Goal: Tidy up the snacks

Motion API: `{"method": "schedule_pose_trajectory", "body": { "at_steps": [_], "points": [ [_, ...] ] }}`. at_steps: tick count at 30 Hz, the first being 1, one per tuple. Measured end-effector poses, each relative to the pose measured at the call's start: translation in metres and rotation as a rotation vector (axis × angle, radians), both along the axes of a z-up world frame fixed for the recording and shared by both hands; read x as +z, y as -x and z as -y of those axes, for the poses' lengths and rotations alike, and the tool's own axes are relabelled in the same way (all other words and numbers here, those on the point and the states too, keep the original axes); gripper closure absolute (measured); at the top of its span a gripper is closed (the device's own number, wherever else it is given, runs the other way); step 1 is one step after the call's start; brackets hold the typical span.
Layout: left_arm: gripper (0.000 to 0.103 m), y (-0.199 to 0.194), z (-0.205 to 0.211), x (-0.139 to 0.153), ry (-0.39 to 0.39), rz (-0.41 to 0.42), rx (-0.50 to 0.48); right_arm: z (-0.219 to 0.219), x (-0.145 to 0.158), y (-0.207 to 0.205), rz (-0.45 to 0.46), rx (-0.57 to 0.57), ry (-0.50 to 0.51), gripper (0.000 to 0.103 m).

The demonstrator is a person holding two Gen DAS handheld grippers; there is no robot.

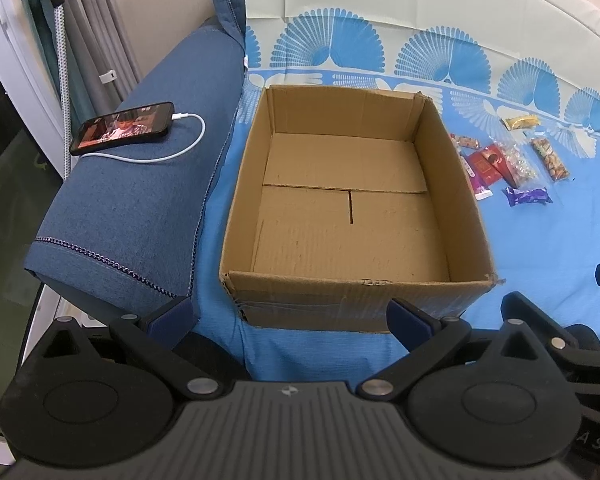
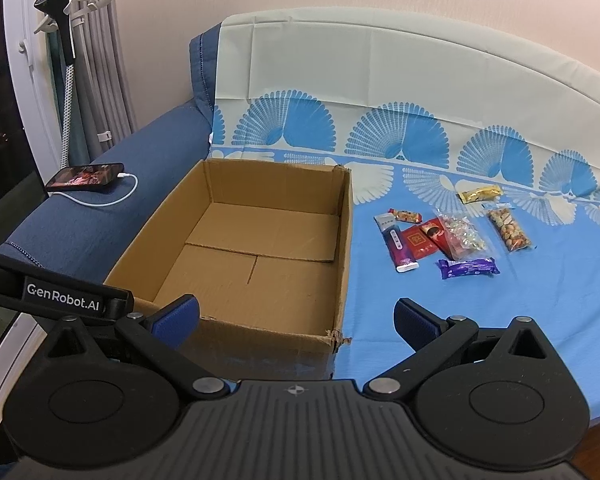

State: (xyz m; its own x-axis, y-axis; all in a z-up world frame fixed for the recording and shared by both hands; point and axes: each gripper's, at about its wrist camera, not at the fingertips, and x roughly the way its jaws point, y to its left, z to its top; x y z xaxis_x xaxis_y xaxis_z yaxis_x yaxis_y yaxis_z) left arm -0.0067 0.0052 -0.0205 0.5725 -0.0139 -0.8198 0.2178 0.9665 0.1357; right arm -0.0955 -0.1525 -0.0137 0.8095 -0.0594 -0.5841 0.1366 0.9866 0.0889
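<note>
A: Nothing is in the cardboard box [image 2: 260,240] yet. It sits open at centre frame on the blue cloth [image 2: 480,320], and the snacks [image 2: 452,236] lie in a loose cluster on the cloth to the right of it, well apart from both tools.

B: And the tools?

A: The right gripper [image 2: 296,316] hangs low in its frame with jaws spread wide, holding nothing; the left gripper [image 1: 290,312] is likewise spread and empty, hovering at the box's near wall.

B: So the first pick is the step in hand, I'd judge. Which one?

A: The purple bar [image 2: 468,268] — it lies nearest, at the cluster's lower edge, with free cloth round it. Come down across its narrow width, not its length, and close gently; a wrapper like that will likely crumple and slip. The red packets [image 2: 424,238] overlap the clear crinkly bag [image 2: 462,234], so leave those until later.

B: Any print legible?

A: Only "GenRobot.AI" on the black bar [image 2: 60,300] at the lower left of the right view. Wrapper lettering is too small to read.
</note>
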Motion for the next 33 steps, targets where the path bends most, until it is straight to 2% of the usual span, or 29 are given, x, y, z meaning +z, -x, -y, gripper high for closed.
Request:
{"method": "schedule_pose_trajectory", "body": {
  "at_steps": [4, 22, 27, 33],
  "points": [
    [0.0, -0.002, 0.002, -0.002, -0.005, -0.009, 0.002, 0.004, -0.003, 0.0, 0.04, -0.005, -0.036, 0.0],
    [0.0, -0.022, 0.038, 0.007, -0.021, -0.009, -0.039, 0.048, -0.006, 0.0, 0.026, -0.1, -0.133, 0.0],
    [0.0, -0.035, 0.067, 0.016, -0.012, -0.001, -0.077, 0.08, -0.008, 0.003, 0.036, -0.178, -0.121, 0.0],
    [0.0, -0.055, 0.121, 0.019, 0.016, -0.026, -0.146, 0.145, -0.013, 0.013, 0.048, -0.332, -0.105, 0.0]
  ]
}}
